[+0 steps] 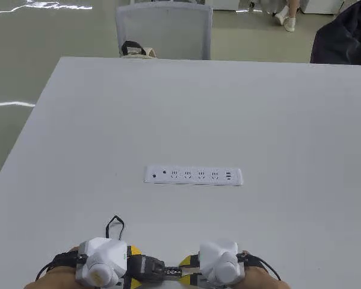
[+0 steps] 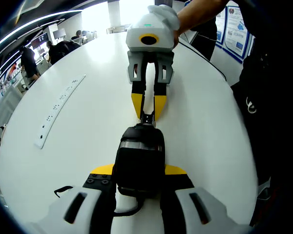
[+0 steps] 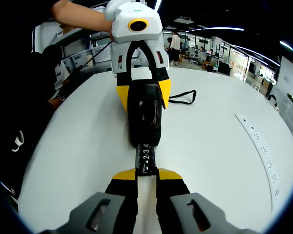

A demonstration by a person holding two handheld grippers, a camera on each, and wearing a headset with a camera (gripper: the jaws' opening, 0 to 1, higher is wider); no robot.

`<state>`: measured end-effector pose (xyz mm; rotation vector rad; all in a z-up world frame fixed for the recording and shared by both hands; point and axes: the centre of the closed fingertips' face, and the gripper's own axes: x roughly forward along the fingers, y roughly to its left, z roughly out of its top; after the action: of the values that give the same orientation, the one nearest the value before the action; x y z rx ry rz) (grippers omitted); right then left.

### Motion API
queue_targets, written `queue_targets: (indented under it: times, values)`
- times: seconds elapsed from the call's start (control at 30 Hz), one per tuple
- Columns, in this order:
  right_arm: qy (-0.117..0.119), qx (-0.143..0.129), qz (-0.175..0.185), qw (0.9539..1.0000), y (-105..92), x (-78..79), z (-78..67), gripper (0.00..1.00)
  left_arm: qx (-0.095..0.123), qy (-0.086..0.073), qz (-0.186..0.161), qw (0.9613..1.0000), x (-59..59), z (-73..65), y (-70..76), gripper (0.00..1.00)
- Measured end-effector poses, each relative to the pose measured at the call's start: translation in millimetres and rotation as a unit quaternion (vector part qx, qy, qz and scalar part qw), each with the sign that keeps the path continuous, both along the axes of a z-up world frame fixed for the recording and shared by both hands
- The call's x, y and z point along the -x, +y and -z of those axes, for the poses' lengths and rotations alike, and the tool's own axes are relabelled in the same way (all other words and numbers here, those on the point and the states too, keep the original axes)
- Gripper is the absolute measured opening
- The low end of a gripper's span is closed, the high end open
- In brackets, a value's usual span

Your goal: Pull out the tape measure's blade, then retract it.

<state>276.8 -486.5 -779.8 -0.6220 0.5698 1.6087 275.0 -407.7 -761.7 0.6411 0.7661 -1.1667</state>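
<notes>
- The tape measure point(image 1: 147, 268) is held just above the white table point(image 1: 289, 120) at its near edge, between the two grippers.
- Its black case point(image 2: 139, 158) is clamped between the yellow-tipped jaws of the left gripper point(image 2: 139, 169), one jaw pressed against each flat side.
- The case mouth is turned towards the right gripper point(image 3: 146, 174), and a short length of blade point(image 3: 146, 157) is drawn out, with the numerals 2, 3 and 4 legible on it.
- The jaws of the right gripper are closed on the free end of the blade.
- The long axis of case and blade is laid left to right in the head view, roughly parallel to the power strip point(image 1: 194, 176) farther out on the table.
- A black strap point(image 1: 114, 226) is seen trailing from the case onto the table beyond the left gripper.
- A grey chair point(image 1: 163, 30) is set at the far edge.
</notes>
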Motion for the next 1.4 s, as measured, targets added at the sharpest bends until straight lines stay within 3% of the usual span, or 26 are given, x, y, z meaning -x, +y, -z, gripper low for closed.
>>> queue_targets:
  times: [1.4]
  values:
    - [0.007, 0.013, 0.011, 0.9998, -51.8, -7.2, -0.7, 0.11, -0.001, 0.001, -0.005, 1.0000, 0.2, -1.7, -1.9, 0.30]
